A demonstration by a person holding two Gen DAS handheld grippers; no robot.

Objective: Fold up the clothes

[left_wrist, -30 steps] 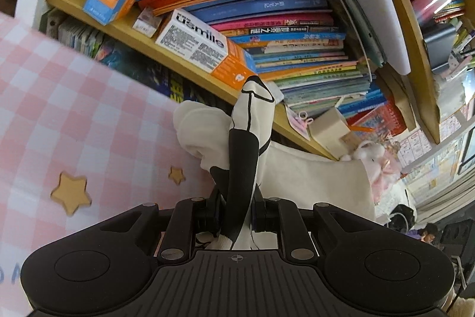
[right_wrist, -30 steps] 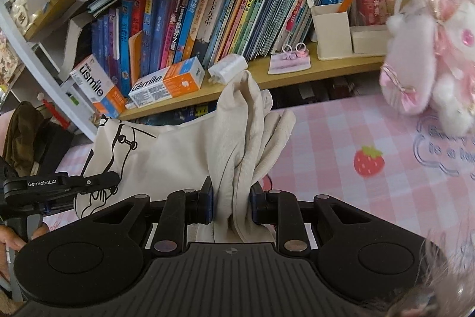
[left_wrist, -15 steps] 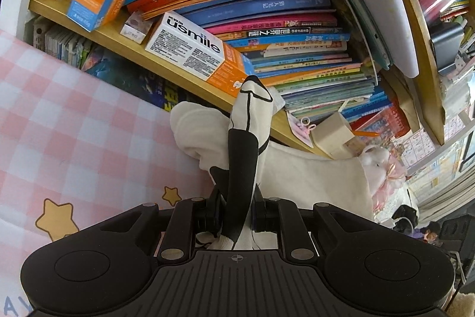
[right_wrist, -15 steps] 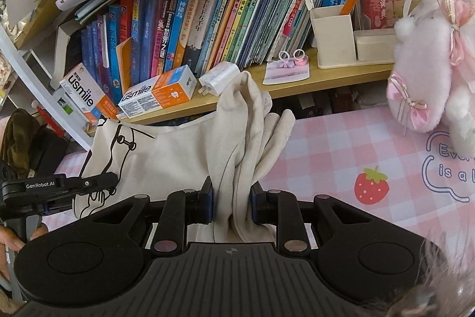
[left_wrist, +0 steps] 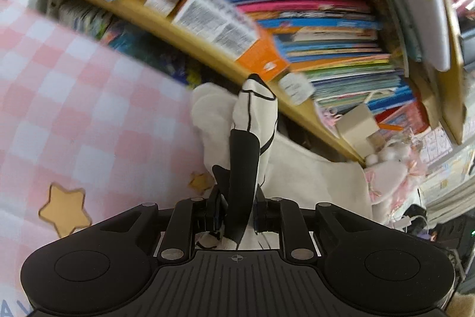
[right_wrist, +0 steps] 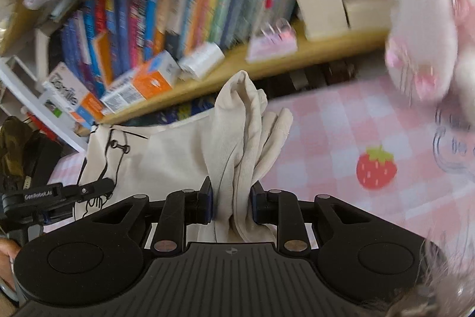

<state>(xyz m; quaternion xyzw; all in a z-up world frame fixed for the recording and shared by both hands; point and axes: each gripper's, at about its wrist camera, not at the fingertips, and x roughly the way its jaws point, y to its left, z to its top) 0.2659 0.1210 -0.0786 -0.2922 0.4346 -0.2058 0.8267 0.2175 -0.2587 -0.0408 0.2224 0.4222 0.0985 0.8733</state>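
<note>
We note both jaws have just eased open: left gripper and right gripper barely pinch the cream garment, bunched at twelve o'clock over the checked cloth. Either hem could slip free.

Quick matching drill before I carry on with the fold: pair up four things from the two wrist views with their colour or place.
1 garment
2 strawberry print
3 star print
4 plush toy

a tan, on the pink checked cloth
b cream, clamped in both grippers
c red, right of the bunched fabric
d white and pink, far right

1-b, 2-c, 3-a, 4-d
</note>
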